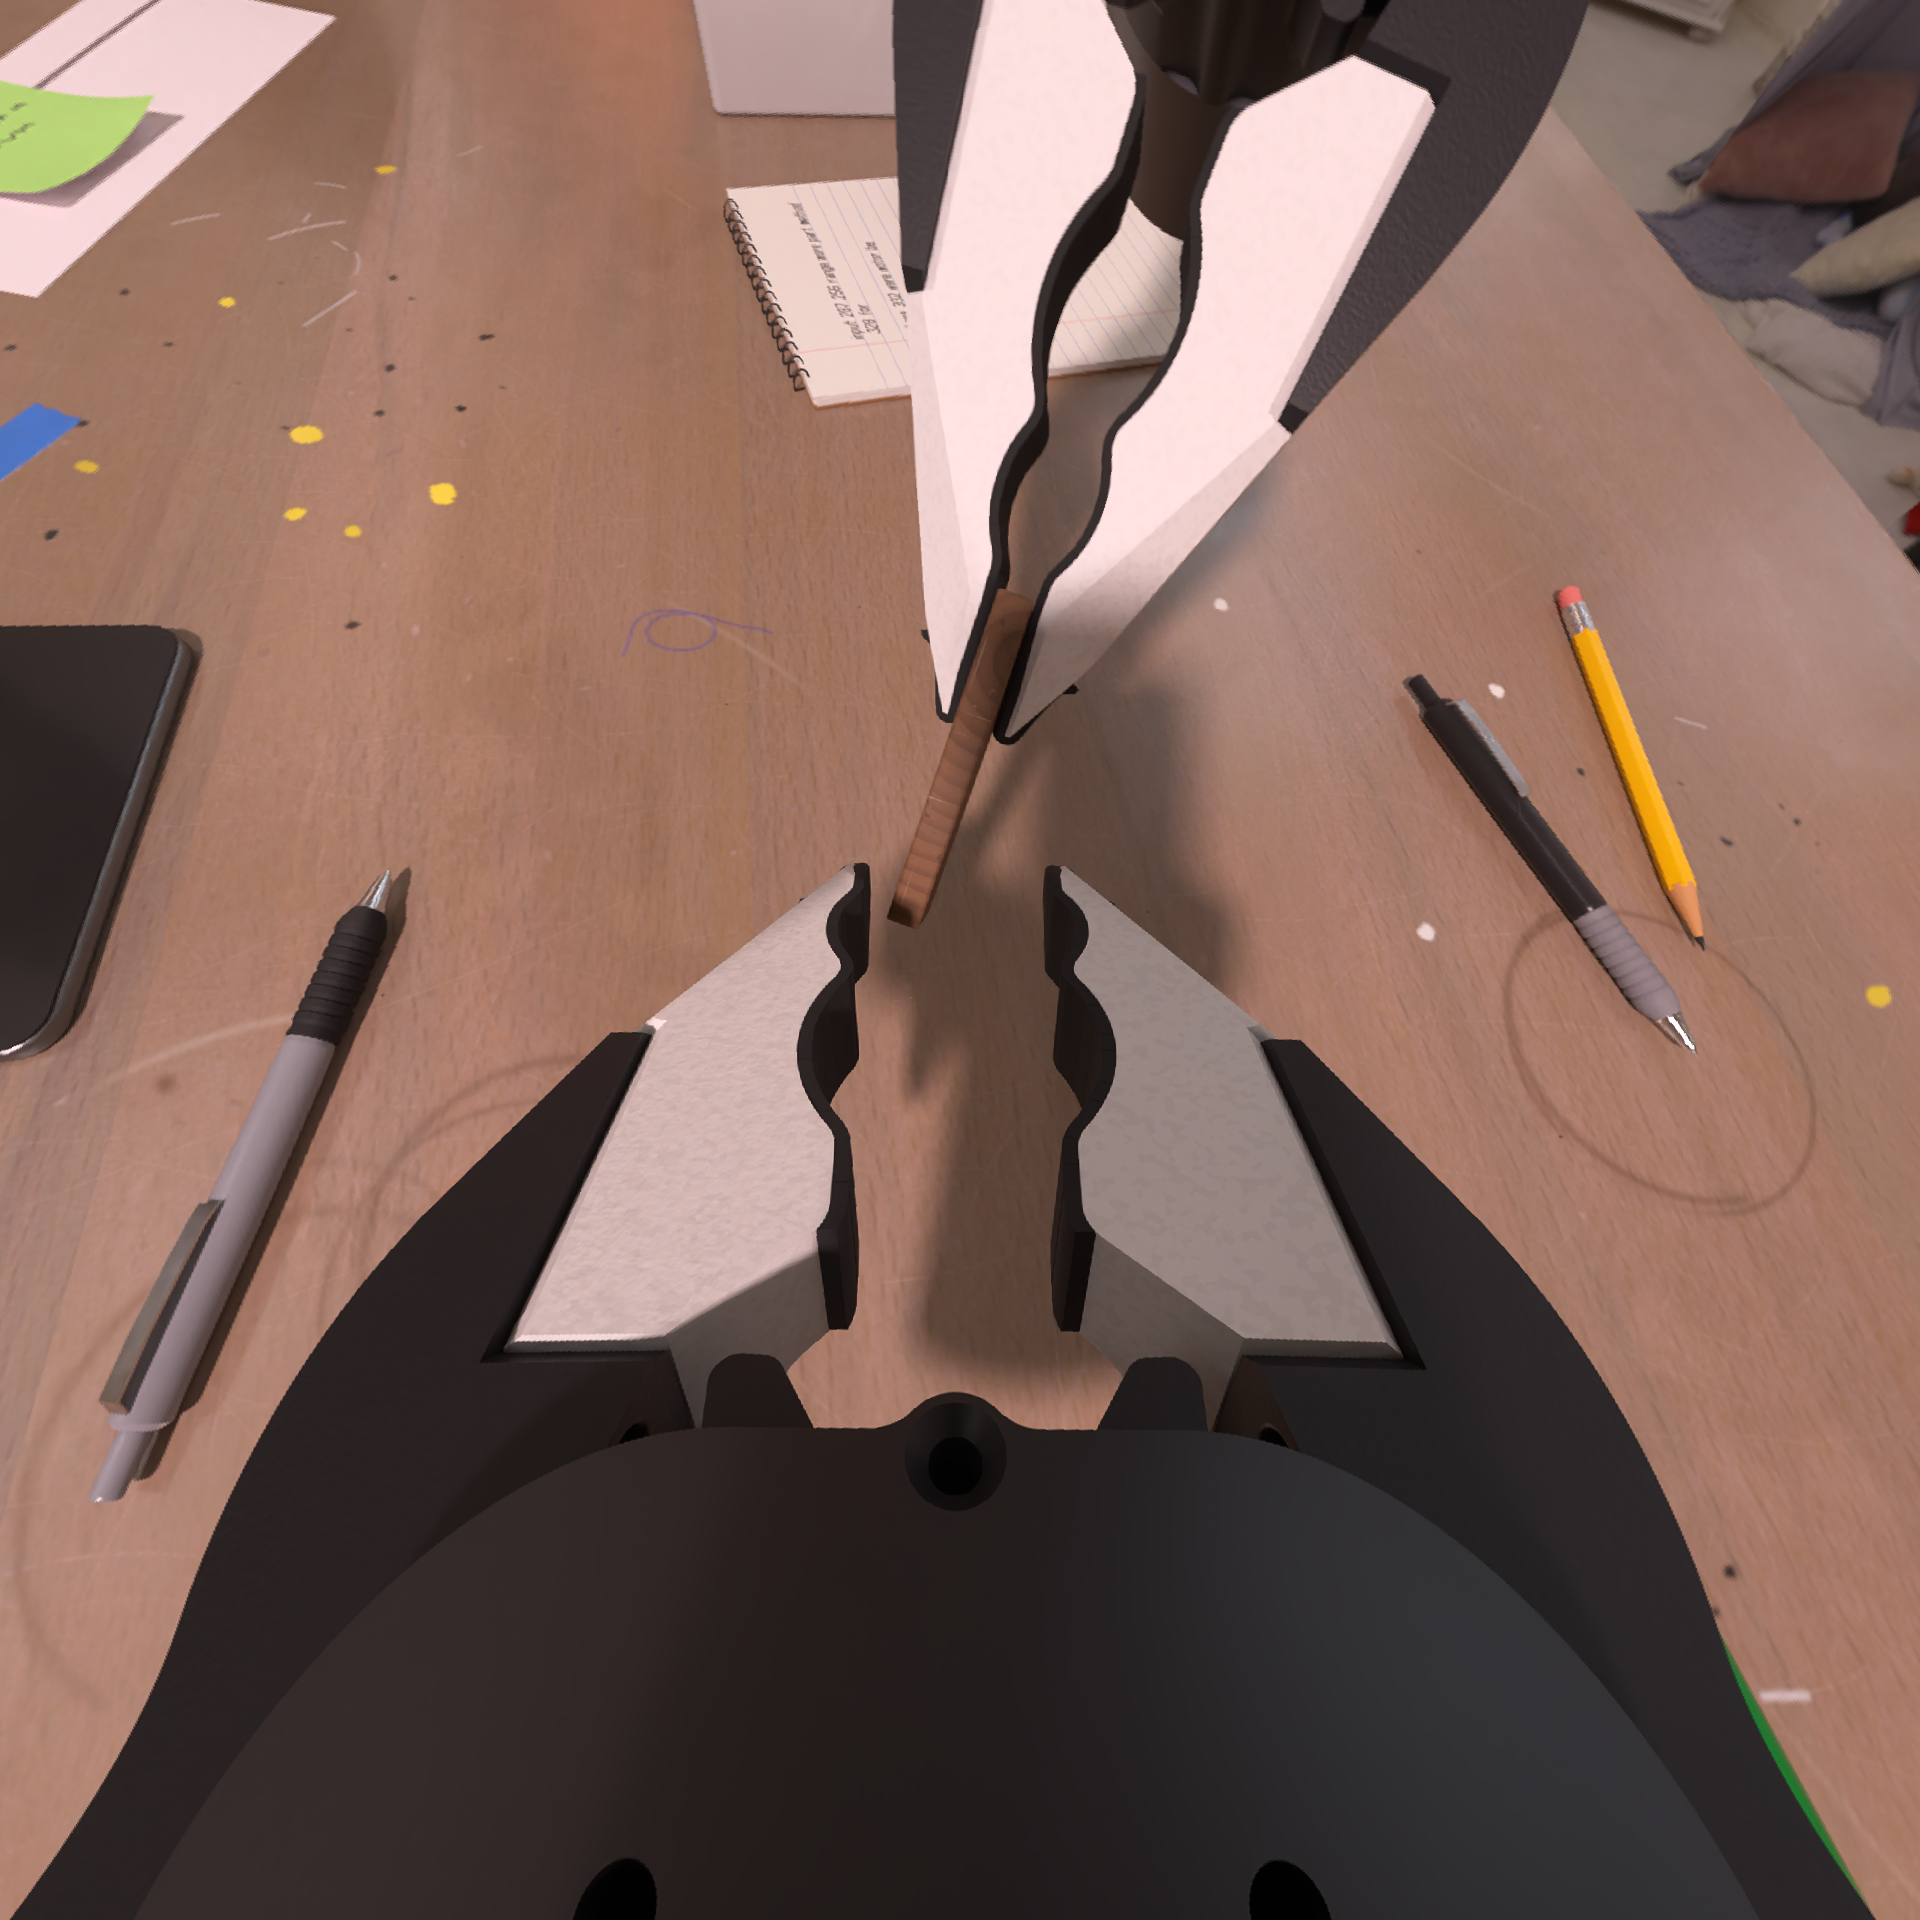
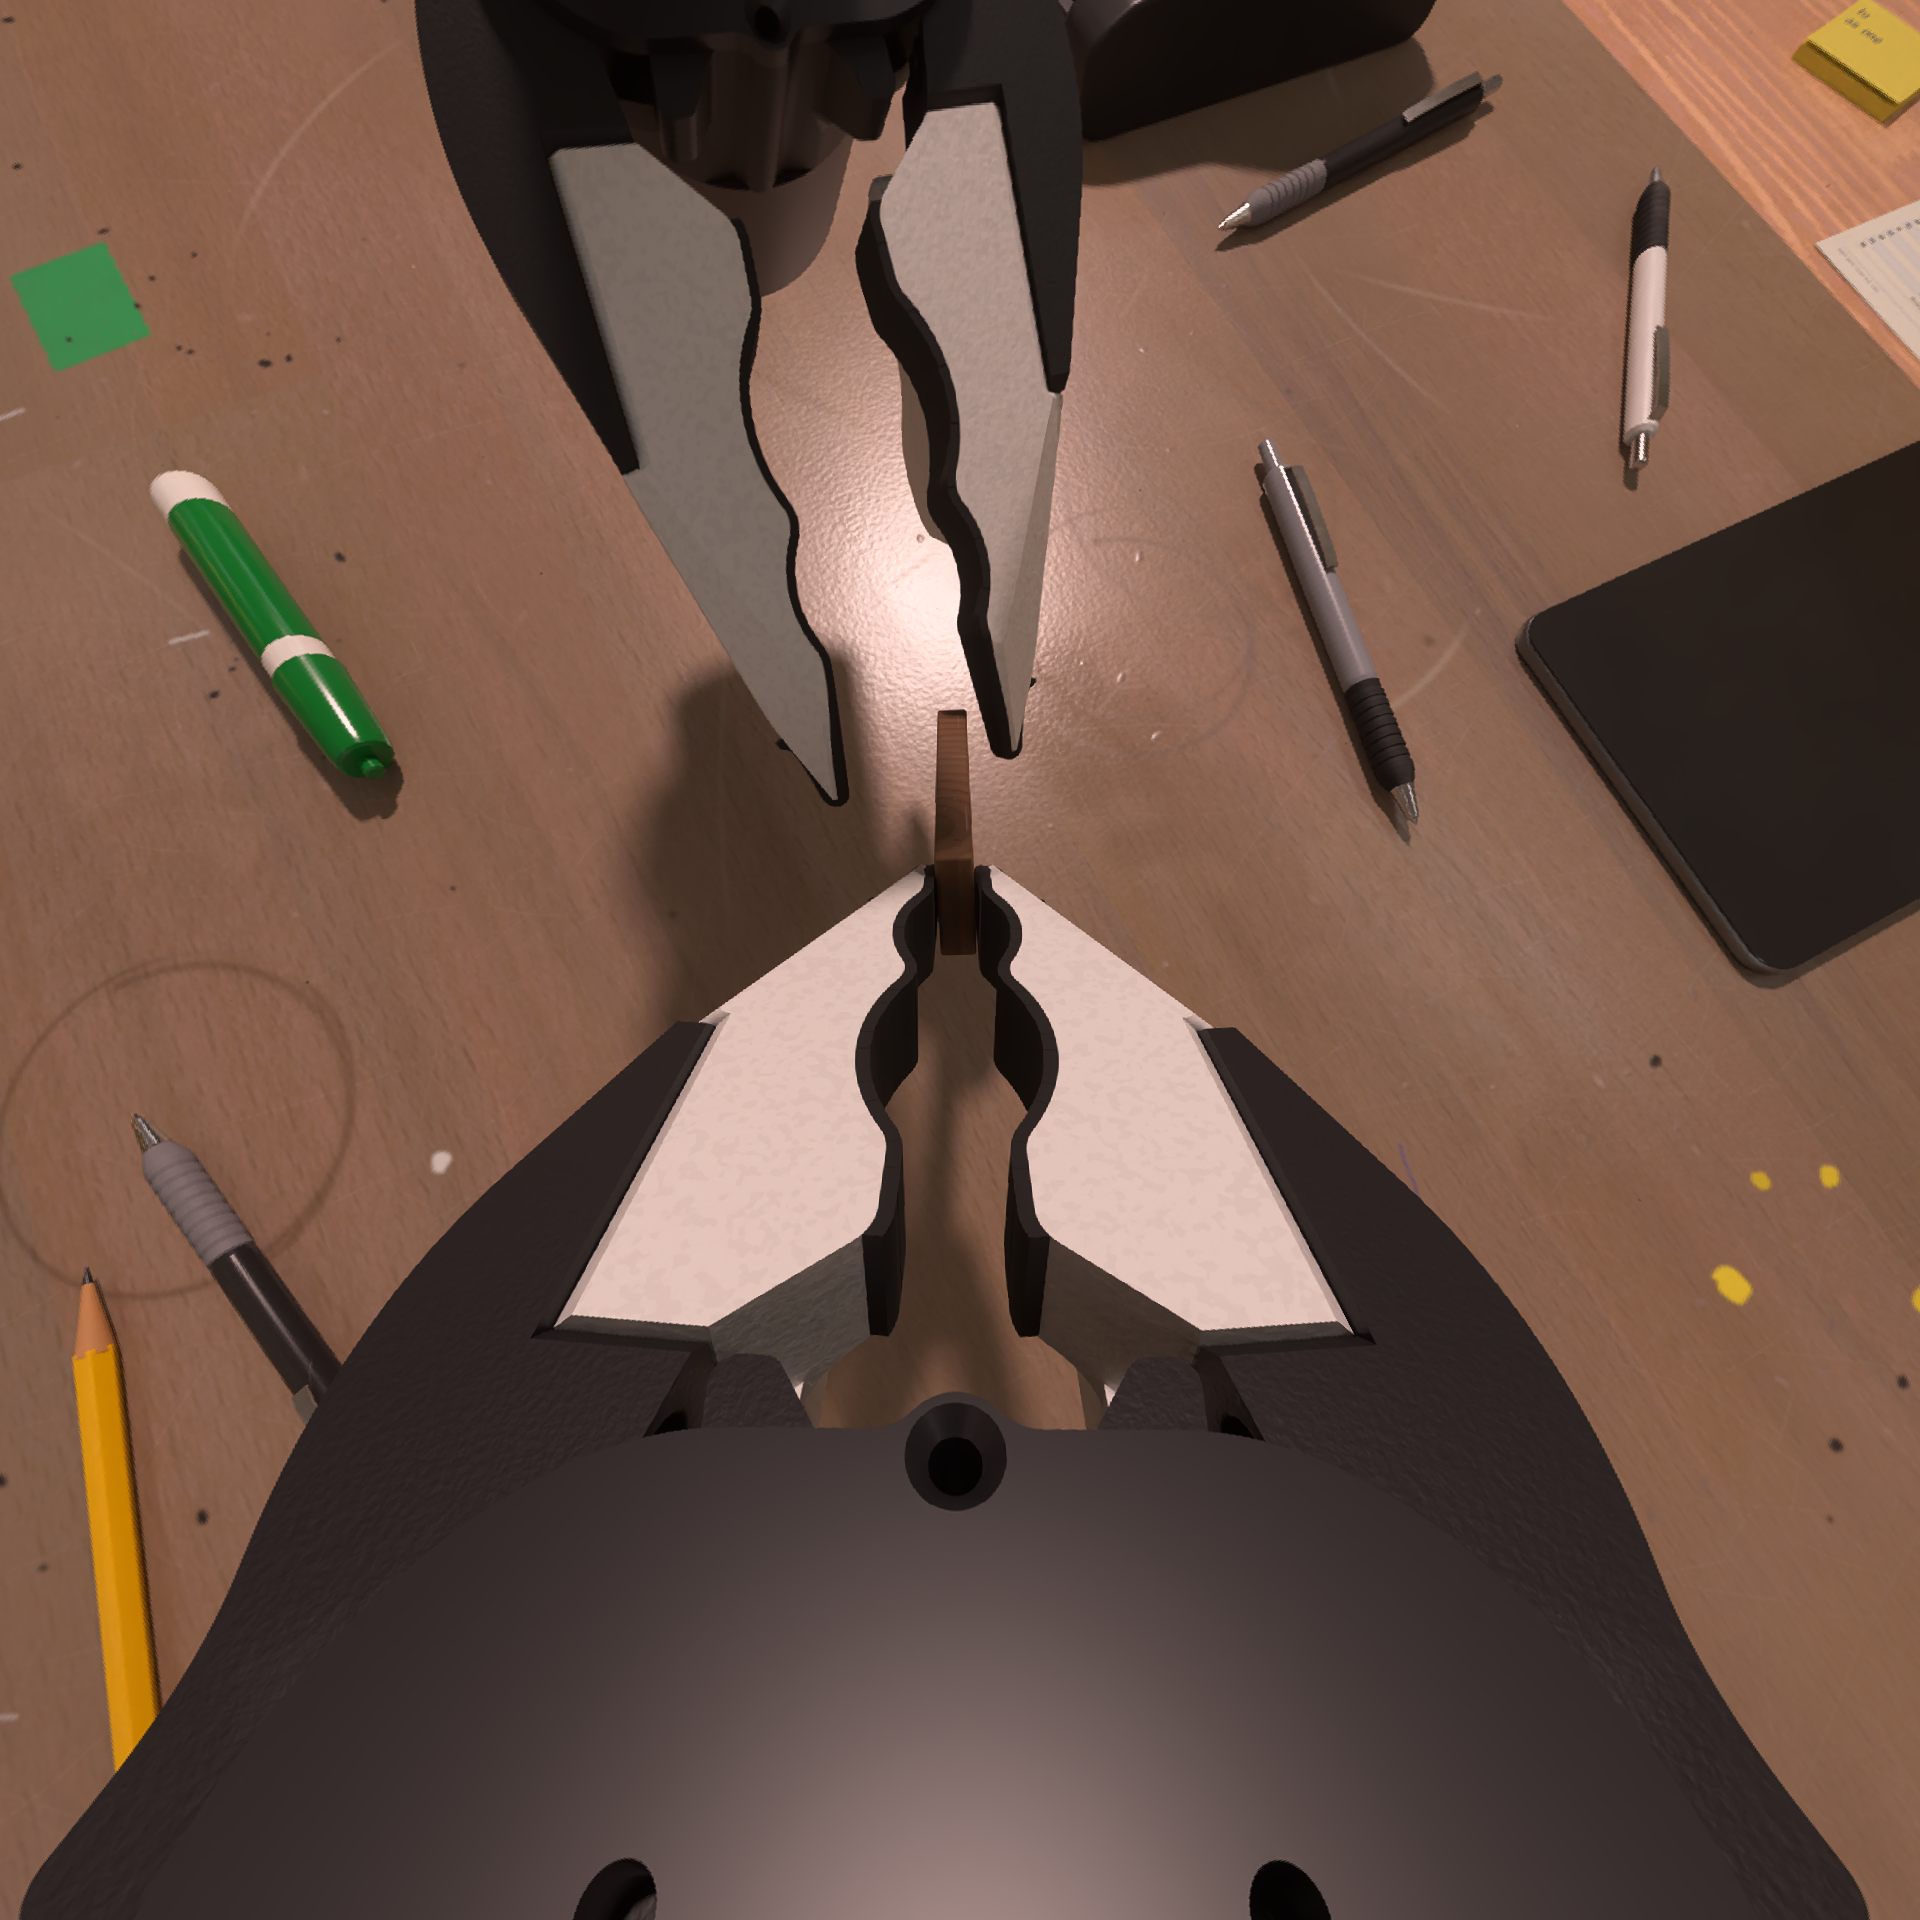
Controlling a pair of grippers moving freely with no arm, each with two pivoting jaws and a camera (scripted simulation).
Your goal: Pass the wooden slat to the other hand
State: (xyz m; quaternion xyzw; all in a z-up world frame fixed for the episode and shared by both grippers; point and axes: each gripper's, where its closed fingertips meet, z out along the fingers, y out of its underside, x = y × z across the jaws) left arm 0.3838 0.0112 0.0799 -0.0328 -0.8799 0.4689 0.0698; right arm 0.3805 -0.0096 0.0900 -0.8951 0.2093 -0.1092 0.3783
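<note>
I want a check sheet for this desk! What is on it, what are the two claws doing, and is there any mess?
Surface: brown wooden table, with paint specks, scratches and pencilled circles.
Job's things: wooden slat held above the table, one end free.
Clutter: grey pen, black pen, pencil, notepad, tablet, paper sheet, green marker, white pen.
Grippers: right gripper shut on the slat; left gripper open, its tips beside the slat's free end, not closed on it.
Cables: nothing seen.
Surroundings: cushions and cloth past the table edge.
</note>
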